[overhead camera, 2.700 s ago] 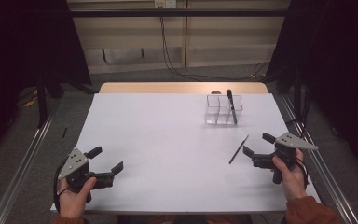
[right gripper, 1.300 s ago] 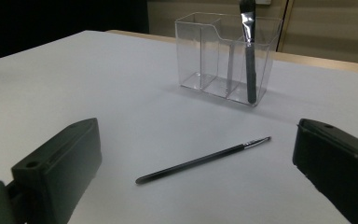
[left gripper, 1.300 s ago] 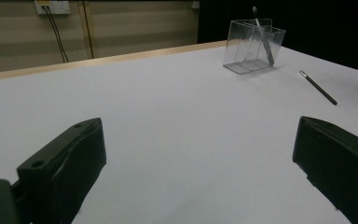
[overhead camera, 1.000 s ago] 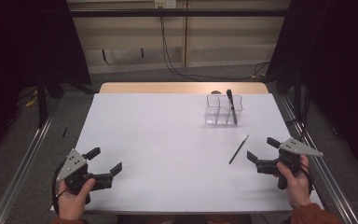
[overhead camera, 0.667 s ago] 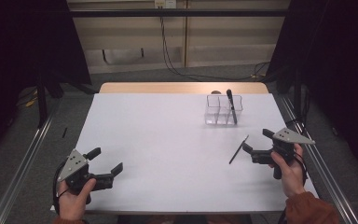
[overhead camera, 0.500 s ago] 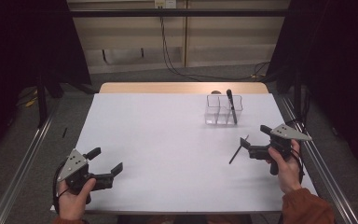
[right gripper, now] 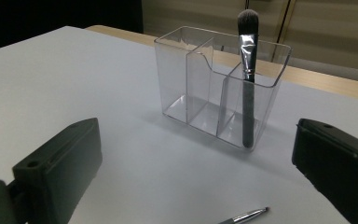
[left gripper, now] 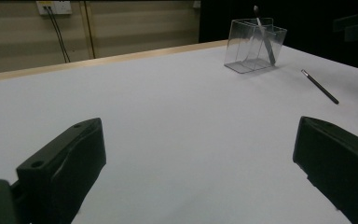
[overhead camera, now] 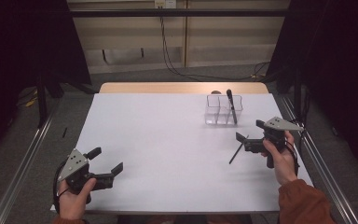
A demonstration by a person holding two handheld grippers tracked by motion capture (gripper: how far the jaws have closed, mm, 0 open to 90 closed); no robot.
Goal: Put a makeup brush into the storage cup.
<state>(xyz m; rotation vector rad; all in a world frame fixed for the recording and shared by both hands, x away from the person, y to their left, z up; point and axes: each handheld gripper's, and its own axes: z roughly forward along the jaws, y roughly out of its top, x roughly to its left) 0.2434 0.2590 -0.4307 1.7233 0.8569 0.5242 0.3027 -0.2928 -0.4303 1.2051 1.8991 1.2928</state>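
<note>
A clear plastic organizer (overhead camera: 223, 110) (right gripper: 219, 88) (left gripper: 254, 44) with three compartments stands at the table's back right. A makeup brush (overhead camera: 231, 105) (right gripper: 247, 70) leans upright in its rightmost compartment, bristles up. A thin dark pencil-like stick (overhead camera: 237, 150) (left gripper: 320, 87) lies flat on the white table in front of the organizer; its silver tip (right gripper: 244, 216) shows at the bottom of the right gripper view. My right gripper (overhead camera: 248, 135) (right gripper: 200, 186) hovers open just right of the stick, facing the organizer. My left gripper (overhead camera: 105, 160) (left gripper: 200, 172) rests open at the front left, nothing between its jaws.
The white table (overhead camera: 168, 144) has a wooden strip (overhead camera: 182, 87) along its far edge. Metal rails (overhead camera: 23, 158) run along both sides. Cables (overhead camera: 177, 65) hang against the wall behind.
My right gripper has moved forward and left, from the table's right edge to beside the stick's upper end, staying open. The left gripper has stayed put.
</note>
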